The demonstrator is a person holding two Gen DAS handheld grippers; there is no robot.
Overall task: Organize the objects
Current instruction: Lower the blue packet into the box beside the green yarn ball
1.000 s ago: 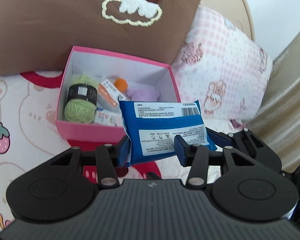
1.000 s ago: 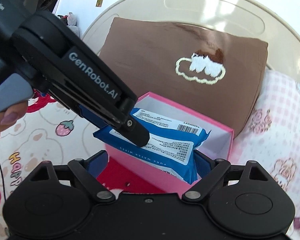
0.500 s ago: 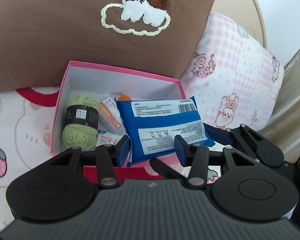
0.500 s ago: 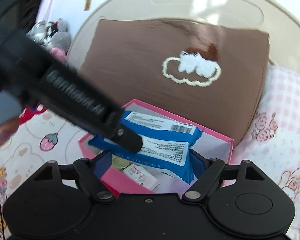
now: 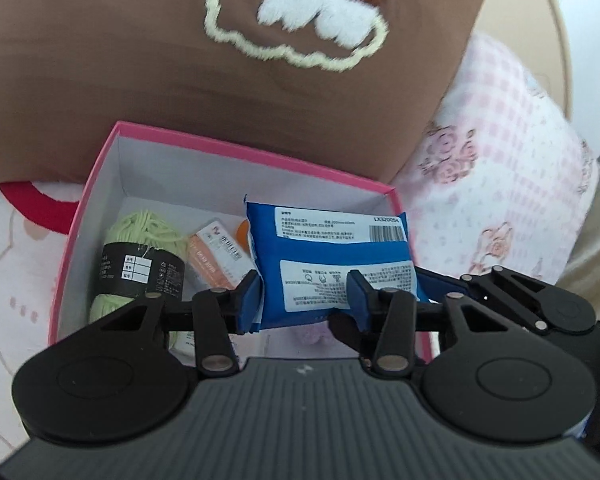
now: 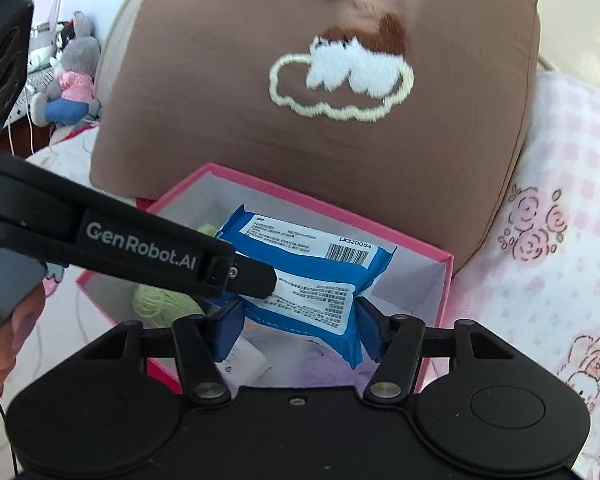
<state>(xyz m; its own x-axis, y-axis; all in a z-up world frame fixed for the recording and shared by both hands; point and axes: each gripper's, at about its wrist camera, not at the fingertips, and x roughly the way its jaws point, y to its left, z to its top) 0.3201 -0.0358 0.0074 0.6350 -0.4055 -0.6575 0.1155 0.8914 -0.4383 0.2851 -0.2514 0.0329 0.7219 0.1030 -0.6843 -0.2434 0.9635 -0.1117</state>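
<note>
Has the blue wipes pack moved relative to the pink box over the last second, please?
Yes. The blue wipes pack, held in the left claw, has travelled from in front of the pink box to over its interior.

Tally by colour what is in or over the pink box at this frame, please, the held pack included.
Blue: 1, the wipes pack, held over the pink box
Green: 1, the yarn ball
Orange: 2, the orange-and-white carton and a small round orange thing, mostly hidden
Lilac: 1, a fuzzy thing under the pack
White: 1, a small printed packet
Total: 6
</note>
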